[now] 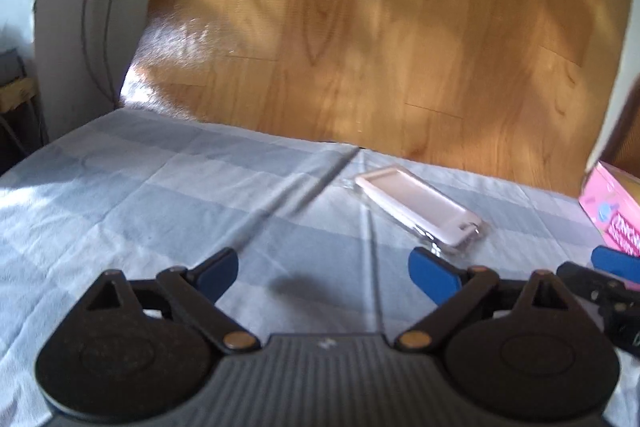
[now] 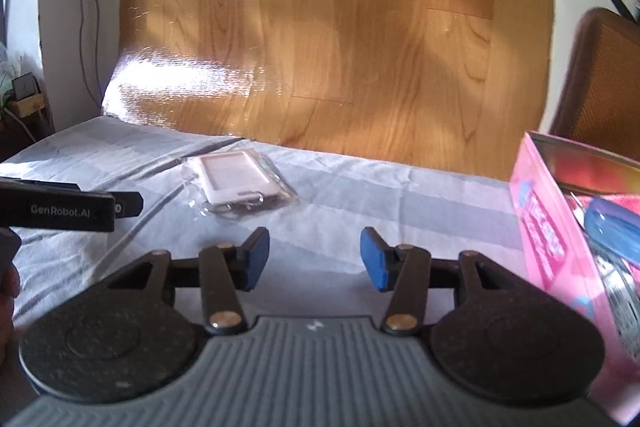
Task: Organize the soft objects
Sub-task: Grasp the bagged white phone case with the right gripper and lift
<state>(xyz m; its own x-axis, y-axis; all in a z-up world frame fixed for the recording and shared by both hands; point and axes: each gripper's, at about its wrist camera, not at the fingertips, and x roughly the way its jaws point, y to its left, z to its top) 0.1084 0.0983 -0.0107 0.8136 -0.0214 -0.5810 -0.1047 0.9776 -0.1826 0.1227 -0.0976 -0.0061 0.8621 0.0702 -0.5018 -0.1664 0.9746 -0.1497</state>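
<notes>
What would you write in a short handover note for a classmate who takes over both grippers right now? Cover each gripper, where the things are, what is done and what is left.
Left gripper: open, nothing between the jaws, above the grey cloth.
Right gripper: open, empty, beside the pink box.
Things: a pale case in a clear wrapper lies flat on the cloth near the far edge, ahead of both grippers. The pink box stands open on the right with some things already inside, one of them blue; what they are cannot be told.
Done: some things appear to be boxed.
Left: probably pick up the wrapped case and put it in the box.

"GenRobot.AI" on the left gripper point(image 2: 128, 205) side
</notes>
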